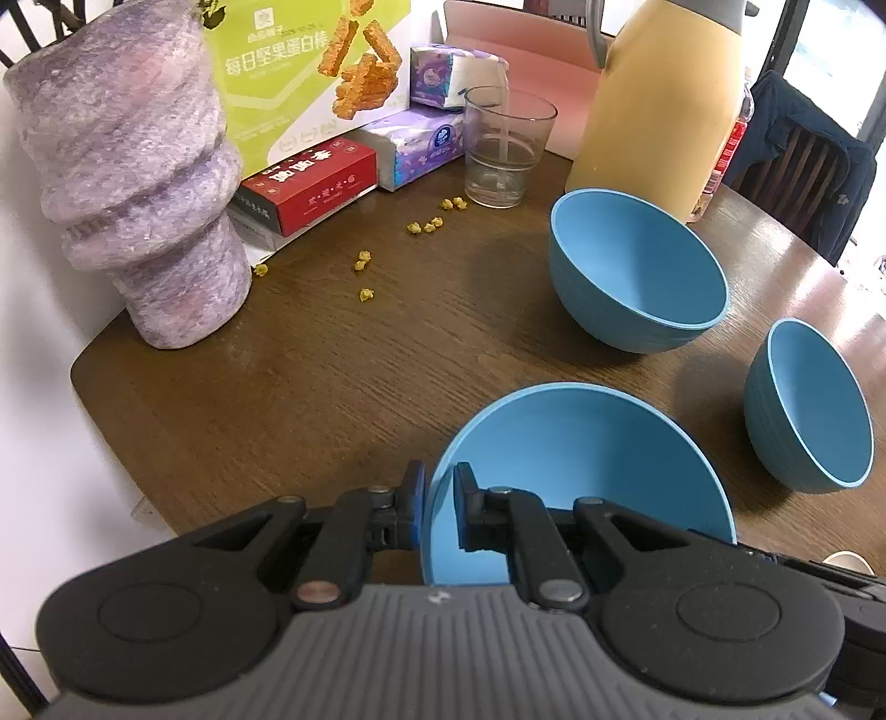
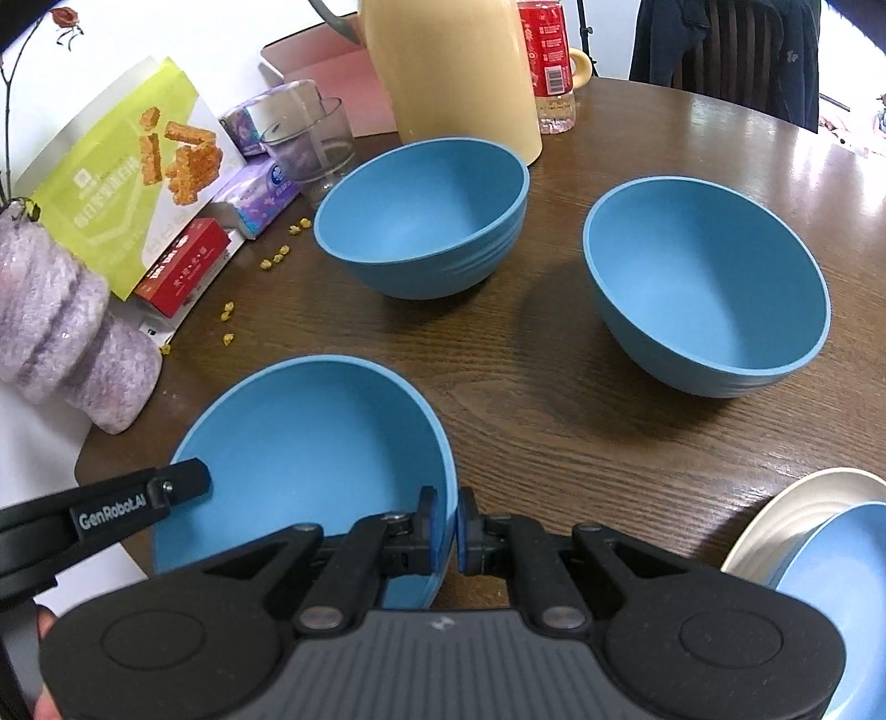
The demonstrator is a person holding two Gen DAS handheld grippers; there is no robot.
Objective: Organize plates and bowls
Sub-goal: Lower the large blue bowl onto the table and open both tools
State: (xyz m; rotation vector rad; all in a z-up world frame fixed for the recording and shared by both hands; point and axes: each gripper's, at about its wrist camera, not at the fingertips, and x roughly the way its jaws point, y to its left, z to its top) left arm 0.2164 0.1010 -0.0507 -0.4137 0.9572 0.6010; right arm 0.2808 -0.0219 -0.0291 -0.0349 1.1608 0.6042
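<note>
Blue bowl (image 1: 581,476) pinched at opposite rims by L gripper (image 1: 439,512) & R gripper (image 2: 446,529), mouth tilted up. Only R view shows plates (image 2: 786,526).

Three blue bowls: near bowl (image 2: 310,443) tilted, perhaps lifted; two (image 2: 426,216) (image 2: 703,288) upright apart; blue plate (image 2: 836,559) on white plate (image 2: 786,509).

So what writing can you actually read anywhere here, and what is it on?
"GenRobot.AI": left gripper's finger.
"每日坚果蛋白棒": green snack box.
Red box: Chinese print, too small to read.
Red bottle label: blurred.
Purple tissue packs: logo unreadable.
</note>
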